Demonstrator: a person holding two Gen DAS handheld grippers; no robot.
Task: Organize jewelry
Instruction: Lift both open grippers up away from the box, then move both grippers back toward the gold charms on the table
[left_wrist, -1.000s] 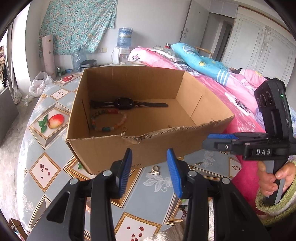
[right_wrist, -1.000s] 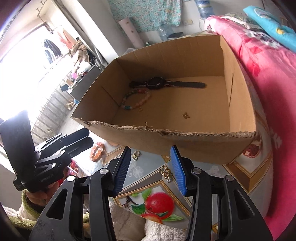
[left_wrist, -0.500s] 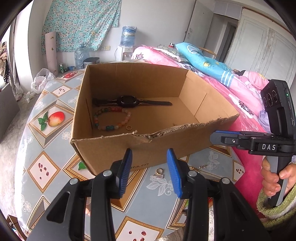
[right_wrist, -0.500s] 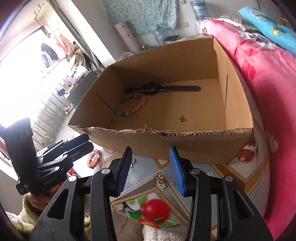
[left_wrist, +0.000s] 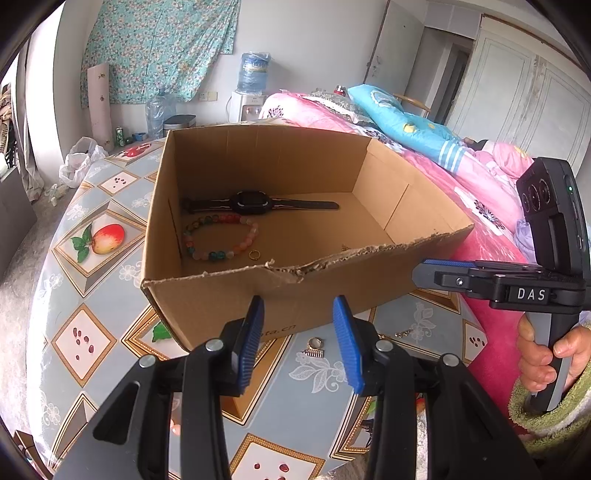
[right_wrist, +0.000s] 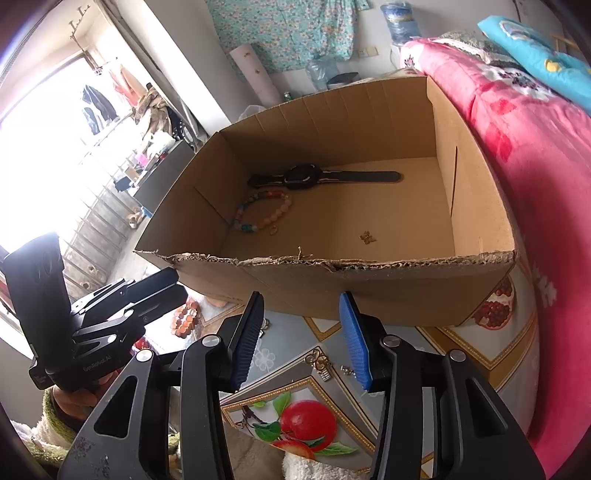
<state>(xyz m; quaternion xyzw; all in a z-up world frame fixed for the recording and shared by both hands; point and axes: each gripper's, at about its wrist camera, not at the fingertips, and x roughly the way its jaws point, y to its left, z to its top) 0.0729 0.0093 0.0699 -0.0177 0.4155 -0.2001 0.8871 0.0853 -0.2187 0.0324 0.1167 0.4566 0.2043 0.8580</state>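
Resting on the bench (left_wrist: 55, 280) with its fruit-patterned cloth, a cardboard box (left_wrist: 229, 302) is seen with its ragged near rim facing both pairs of tongs. Inside it, a black watch (left_wrist: 255, 201) is laid flat along the far wall, a beaded bracelet (left_wrist: 221, 236) is placed just in front of it, a small gold ring (left_wrist: 254, 254) lies beside the bracelet, and a tiny gold butterfly-shaped piece (right_wrist: 367, 237) is set apart toward the right. Outside the box, on the cloth, a ring with a small comb-like charm (left_wrist: 314, 347) is left near the front wall, and an orange bead bracelet (right_wrist: 186, 315) is seen farther left. The left tongs (left_wrist: 299, 339) are held parted with nothing between the blue pads. The right tongs (right_wrist: 301, 338) are likewise parted and empty (a gold clasp-like trinket (right_wrist: 319, 362) lies on the cloth below them). A pink bed (right_wrist: 535, 147) is seen to the right.
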